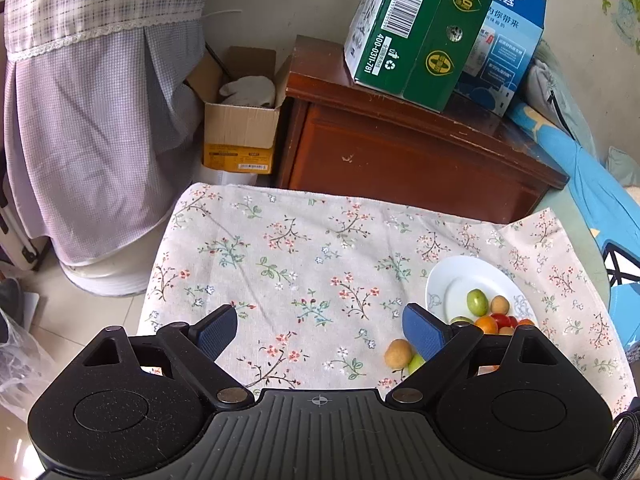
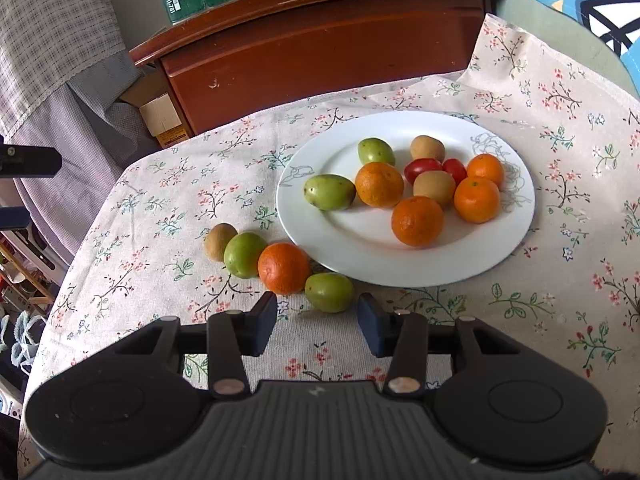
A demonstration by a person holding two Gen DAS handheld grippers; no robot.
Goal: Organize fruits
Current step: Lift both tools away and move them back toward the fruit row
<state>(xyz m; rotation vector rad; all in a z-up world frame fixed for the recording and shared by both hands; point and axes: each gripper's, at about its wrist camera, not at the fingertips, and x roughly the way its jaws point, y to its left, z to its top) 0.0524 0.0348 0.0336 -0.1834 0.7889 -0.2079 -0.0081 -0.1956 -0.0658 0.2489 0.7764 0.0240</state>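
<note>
The green box [image 1: 416, 28] on the brown cabinet [image 1: 400, 152] shows the number "400-0311-781", a barcode, a recycling sign and a round sign with "80". The blue box [image 1: 508, 48] just behind the green box has Chinese words, "为你带来".

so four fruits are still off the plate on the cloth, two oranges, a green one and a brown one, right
Not quite. Four fruits do lie on the cloth beside the plate, but only one is an orange. Two are green, one left of the orange and one right of it, and the brown one is at the far left. The right wrist view shows it.
</note>
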